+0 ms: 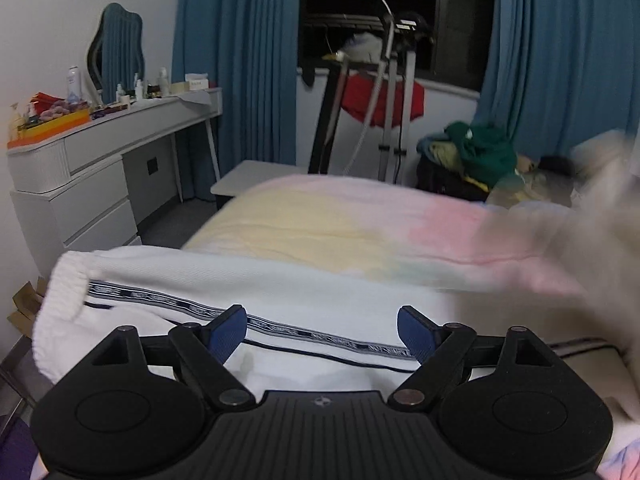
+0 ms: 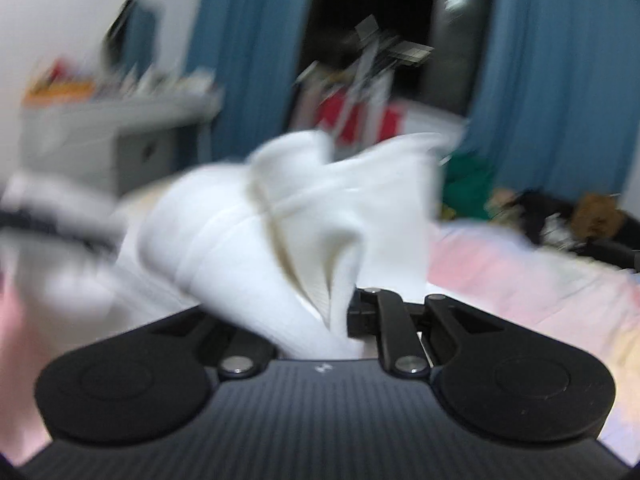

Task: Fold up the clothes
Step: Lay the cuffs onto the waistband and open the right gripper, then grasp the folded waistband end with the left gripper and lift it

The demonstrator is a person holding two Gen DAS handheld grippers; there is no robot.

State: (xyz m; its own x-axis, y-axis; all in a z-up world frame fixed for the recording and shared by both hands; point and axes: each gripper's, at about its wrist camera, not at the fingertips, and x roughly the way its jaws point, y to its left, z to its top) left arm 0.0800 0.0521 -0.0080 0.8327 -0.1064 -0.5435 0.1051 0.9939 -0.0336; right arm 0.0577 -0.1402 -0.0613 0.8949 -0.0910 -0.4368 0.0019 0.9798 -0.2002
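With the right tool (image 2: 340,320) pinched on a bunched part of the white knit garment (image 1: 280,292) lying on the bed (image 1: 320,220), carry it across evenly while the wide-open, empty left tool (image 1: 322,328) hovers over the striped band.

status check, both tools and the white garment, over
Left tool open, empty, over white garment on bed. Right tool shut on a bunch of it, view blurred. Nothing blocking.

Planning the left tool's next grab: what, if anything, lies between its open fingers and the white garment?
Nothing visible does. The left tool hangs open directly over the white garment spread on the bed, its blue pads bare, with only clear space above the striped band.
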